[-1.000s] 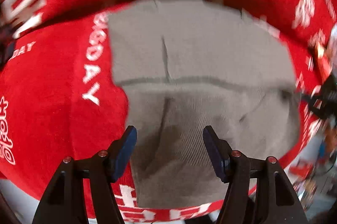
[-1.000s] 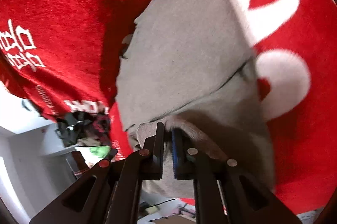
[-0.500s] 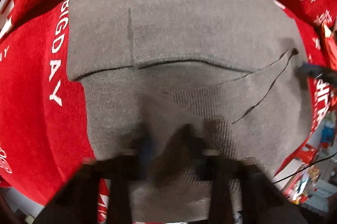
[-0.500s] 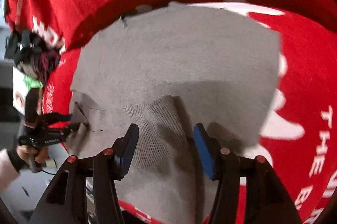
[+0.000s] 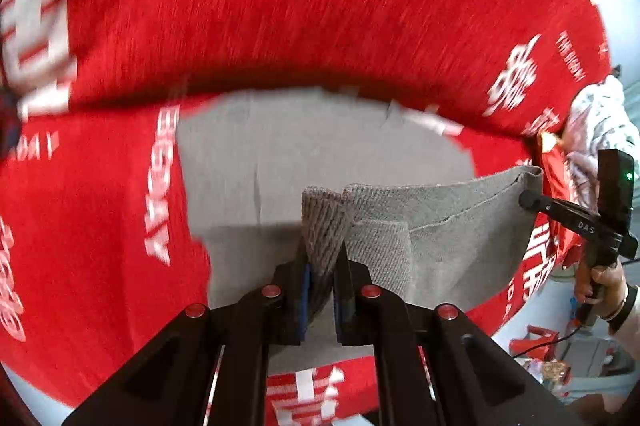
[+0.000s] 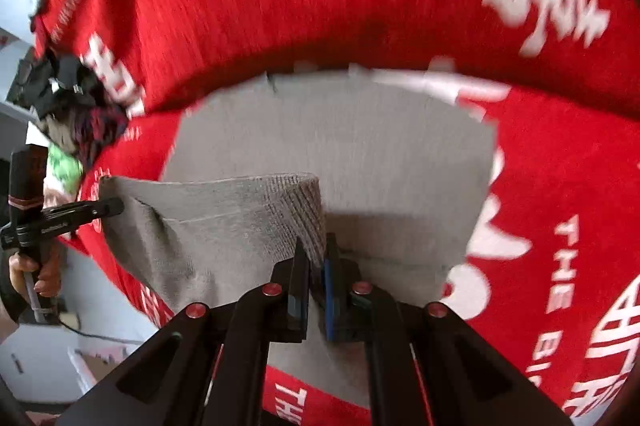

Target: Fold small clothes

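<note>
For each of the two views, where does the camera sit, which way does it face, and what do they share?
Left wrist: on the left gripper, facing along its fingers at the grey garment on the red cloth; right gripper at right.
Right wrist: on the right gripper, facing the same garment; left gripper at left.
Shared: both pinch the garment's lifted edge.

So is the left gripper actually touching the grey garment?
Touching. In the left wrist view, the left gripper has both fingers closed on a ribbed edge of the grey garment, lifting it.
</note>
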### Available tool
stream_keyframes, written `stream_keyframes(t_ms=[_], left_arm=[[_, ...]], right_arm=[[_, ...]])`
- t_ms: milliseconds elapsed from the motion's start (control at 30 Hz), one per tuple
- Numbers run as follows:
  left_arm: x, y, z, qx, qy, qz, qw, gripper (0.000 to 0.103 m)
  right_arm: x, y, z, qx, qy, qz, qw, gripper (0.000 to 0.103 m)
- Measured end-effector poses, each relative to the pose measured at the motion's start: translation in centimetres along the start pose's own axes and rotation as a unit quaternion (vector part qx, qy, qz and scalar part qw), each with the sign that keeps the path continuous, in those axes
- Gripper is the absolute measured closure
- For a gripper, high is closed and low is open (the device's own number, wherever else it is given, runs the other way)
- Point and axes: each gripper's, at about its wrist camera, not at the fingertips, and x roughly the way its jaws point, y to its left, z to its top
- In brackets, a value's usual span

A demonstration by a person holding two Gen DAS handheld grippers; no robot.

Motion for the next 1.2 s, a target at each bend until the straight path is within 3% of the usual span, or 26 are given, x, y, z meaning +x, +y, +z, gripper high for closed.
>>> stream_keyframes(t_ms=[167,333,500,600,700,733,833,867,1000,1033,1067,1133,1200], left_arm=[[1.7,0.5,6.2,0.026,-0.046,0.023,0.9983,0.093],[9.7,3.1,10.2,0.0,-0.024,0.091,0.9956,0.092],[15.1,5.6,10.3,-0.043,0.004,0.181,0.9825,0.092],[15.2,6.5,10.1,-0.053,0.013,0.202,0.9779,0.092],[13.7,6.4,9.7,-0.04,0.009,0.203,0.9782,0.092],[13.3,6.2,9.5,-0.037,0.01,0.196,0.9797,0.092],[12.9,5.6,8.8,-0.039,0.018,0.184,0.9819,0.092],[13.0,5.3,8.6,-0.044,0.022,0.178,0.9827,0.092],[15.3,3.9,6.9,-0.047,0.04,0.181,0.9816,0.092],[16.3,3.8,6.4,-0.048,0.049,0.185,0.9803,0.092],[17.1,3.5,5.6,-0.049,0.056,0.194,0.9783,0.092],[17.4,3.4,5.0,-0.045,0.042,0.202,0.9775,0.092],[17.4,3.4,4.9,-0.046,0.04,0.201,0.9777,0.092]], right_arm=[[-0.5,-0.2,5.8,-0.029,-0.043,-0.025,0.998,0.097],[5.8,-2.3,10.2,-0.028,-0.021,-0.056,0.998,0.097],[12.1,-7.1,11.5,0.028,0.021,-0.073,0.997,0.097],[13.8,-9.8,11.2,0.085,0.045,-0.061,0.994,0.097],[12.2,-10.2,10.8,0.095,0.027,-0.051,0.994,0.096],[11.5,-9.8,10.7,0.083,0.02,-0.044,0.995,0.093],[11.1,-8.0,10.9,0.046,0.02,-0.022,0.999,0.059],[11.5,-7.3,11.1,0.035,0.025,-0.026,0.999,0.057],[14.6,-5.1,11.4,-0.013,0.048,-0.069,0.996,0.057],[16.1,-4.1,11.1,-0.046,0.069,-0.095,0.992,0.067],[17.0,-3.4,10.7,-0.079,0.083,-0.129,0.985,0.098],[17.5,-2.8,10.1,-0.13,0.072,-0.187,0.971,0.096],[16.6,-4.6,10.2,-0.09,0.061,-0.206,0.973,0.096]])
